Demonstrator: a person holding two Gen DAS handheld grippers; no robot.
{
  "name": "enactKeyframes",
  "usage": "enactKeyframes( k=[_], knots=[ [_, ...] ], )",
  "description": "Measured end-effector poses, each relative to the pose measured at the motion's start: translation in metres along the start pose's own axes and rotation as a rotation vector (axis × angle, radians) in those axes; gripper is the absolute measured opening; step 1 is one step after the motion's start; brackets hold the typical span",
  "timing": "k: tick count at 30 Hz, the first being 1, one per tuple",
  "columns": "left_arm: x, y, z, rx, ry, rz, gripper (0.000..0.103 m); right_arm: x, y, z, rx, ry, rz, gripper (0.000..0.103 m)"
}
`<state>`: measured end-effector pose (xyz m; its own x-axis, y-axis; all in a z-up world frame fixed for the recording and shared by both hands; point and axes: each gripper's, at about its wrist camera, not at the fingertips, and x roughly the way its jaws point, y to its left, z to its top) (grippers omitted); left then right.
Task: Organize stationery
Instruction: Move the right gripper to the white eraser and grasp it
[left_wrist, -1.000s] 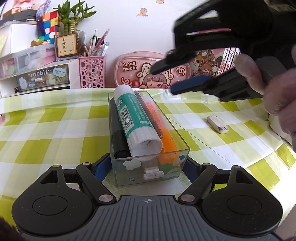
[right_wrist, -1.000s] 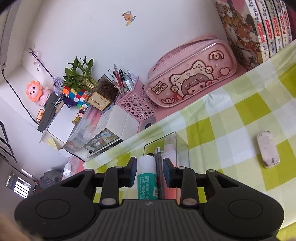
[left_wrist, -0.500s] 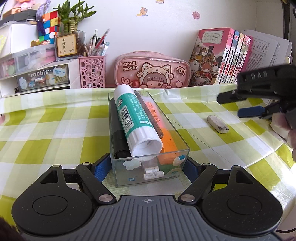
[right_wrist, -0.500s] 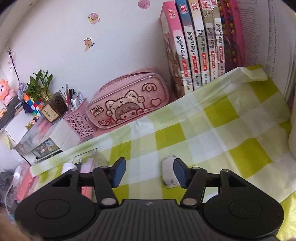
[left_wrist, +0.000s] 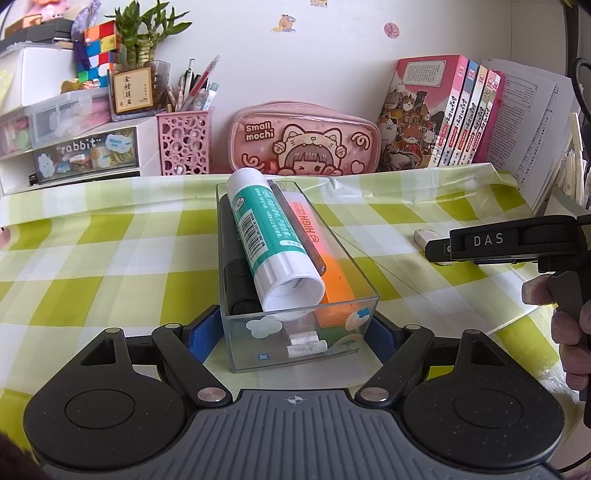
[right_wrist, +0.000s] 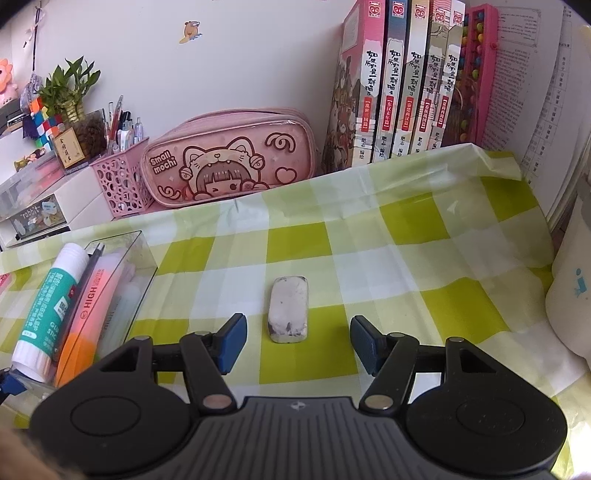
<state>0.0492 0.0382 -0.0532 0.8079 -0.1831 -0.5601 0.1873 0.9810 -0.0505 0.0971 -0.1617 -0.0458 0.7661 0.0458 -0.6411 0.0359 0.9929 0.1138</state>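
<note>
Right gripper (right_wrist: 298, 343) has swung from the box (right_wrist: 142, 254) to the eraser (right_wrist: 288, 309).

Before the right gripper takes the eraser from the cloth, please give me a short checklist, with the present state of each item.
1. Right gripper open: ok, blue pads stand wide apart.
2. Eraser lined up between the pads: ok, lying flat just ahead of them.
3. Pads touching the eraser: not ok, still apart.
4. Cloth around the eraser free of other things: ok.
5. Left gripper steadying the clear box: ok, pads at both sides.
6. Room in the box beside the glue stick: cannot tell.
</note>
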Motion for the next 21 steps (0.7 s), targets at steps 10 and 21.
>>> enactKeyframes(
  k=[10,21],
  knots=[
    [0.0,0.0,0.0,0.0,0.0,0.0,0.079,0.006,0.007,0.0,-0.057,-0.025,-0.023,0.074],
    [0.0,0.0,0.0,0.0,0.0,0.0,0.079,0.007,0.01,-0.001,-0.076,-0.035,-0.031,0.06]
  ],
)
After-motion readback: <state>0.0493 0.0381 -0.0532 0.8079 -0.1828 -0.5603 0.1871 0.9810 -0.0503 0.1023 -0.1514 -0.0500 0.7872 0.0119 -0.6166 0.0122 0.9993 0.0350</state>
